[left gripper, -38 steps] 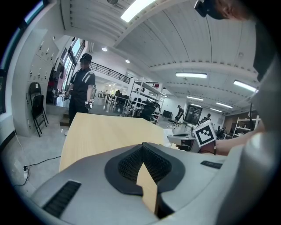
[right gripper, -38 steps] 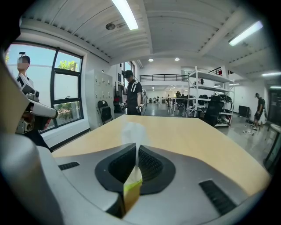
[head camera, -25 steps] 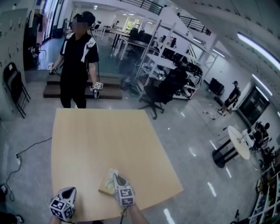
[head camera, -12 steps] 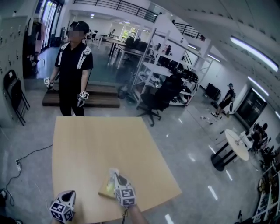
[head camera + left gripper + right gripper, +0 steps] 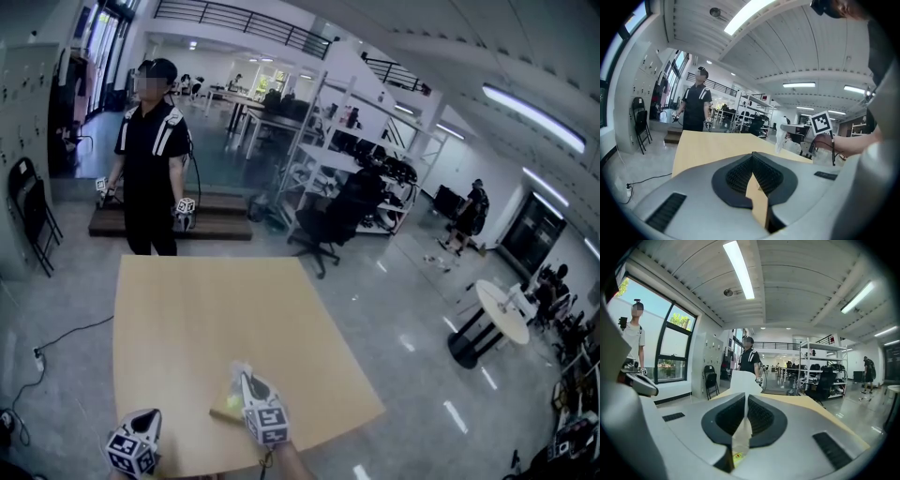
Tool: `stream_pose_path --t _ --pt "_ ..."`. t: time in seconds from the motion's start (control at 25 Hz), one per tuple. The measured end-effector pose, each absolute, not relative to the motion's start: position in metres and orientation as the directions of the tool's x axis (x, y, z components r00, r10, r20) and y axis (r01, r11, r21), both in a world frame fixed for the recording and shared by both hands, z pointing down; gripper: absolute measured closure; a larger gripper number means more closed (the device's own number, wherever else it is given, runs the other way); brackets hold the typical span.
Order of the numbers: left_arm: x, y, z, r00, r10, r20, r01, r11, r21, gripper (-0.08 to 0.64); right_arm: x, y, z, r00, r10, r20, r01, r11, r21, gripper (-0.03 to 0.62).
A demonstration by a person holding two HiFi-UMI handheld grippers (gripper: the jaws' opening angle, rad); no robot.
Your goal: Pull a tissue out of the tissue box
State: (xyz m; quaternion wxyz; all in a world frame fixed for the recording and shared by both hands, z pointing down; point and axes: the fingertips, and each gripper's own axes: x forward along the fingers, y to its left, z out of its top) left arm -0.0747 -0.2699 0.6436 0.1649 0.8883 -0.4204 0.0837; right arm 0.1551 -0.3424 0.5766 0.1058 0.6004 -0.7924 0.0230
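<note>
Grey-white left gripper (image 5: 753, 158): at the near left corner of the table (image 5: 206, 300), low over the near edge. Its jaws are closed tip to tip with nothing between them; only bare tabletop shows through the wedge below the pads.

Right gripper (image 5: 746, 399): over the near edge, right of the middle, with its marker cube (image 5: 266, 423) toward the person holding it. Its jaws are clamped on a tissue.

Tissue (image 5: 742, 380): white and thin, pinched between the right gripper's pads. One fold stands up past the jaw tips and the rest trails down between the jaws toward the box. The lower end seems to be at the box's opening, but this cannot be told for sure.

Tissue box (image 5: 226, 405): a yellow-green soft pack lying flat on the table, just in from the near edge. It sits directly under and just left of the right gripper.

Table: light wood top, bare toward its far edge and far corners.

Person (image 5: 150, 159): stands on the floor just beyond the far edge, near the far left corner. The person wears a dark top with white stripes and holds a marker-cubed gripper in each lowered hand.

Folding chair (image 5: 33, 211): black, against the left wall.

Office chair (image 5: 333, 211): black, on the floor past the far right corner.

Shelving (image 5: 347, 141): white racks behind the office chair.

Round table (image 5: 502, 314): white top on a dark pedestal, on the floor well off to the right.
</note>
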Motion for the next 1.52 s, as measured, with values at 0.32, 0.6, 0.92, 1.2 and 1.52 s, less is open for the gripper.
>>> stream_pose_path --t 0.32,0.6,0.92,1.2,1.52 --pt "-0.075 -0.255 0.63 0.651 -0.714 0.258 -0.759 -0.615 0.211 0.552 0.149 -0.303 0.567 -0.246 -0.953 0.178 -0.963 0.261 0.066 0.581" --pt "-0.07 -0.242 0.624 0.666 -0.708 0.235 -0.746 -0.635 0.2 0.552 0.147 -0.264 0.564 -0.222 -0.961 0.166 -0.969 0.237 0.072 0.581" --pt "-0.071 -0.224 0.611 0.676 -0.708 0.203 -0.737 -0.65 0.187 0.552 0.143 -0.218 0.566 -0.199 -0.967 0.162 -0.976 0.21 0.057 0.581" --pt "-0.076 -0.207 0.603 0.677 -0.713 0.181 -0.736 -0.651 0.187 0.552 0.132 -0.179 0.57 -0.181 -0.97 0.16 -0.98 0.191 0.05 0.581" --pt "-0.076 -0.19 0.594 0.683 -0.712 0.162 -0.73 -0.659 0.181 0.552 0.127 -0.142 0.577 -0.174 -0.972 0.159 -0.983 0.182 0.034 0.581"
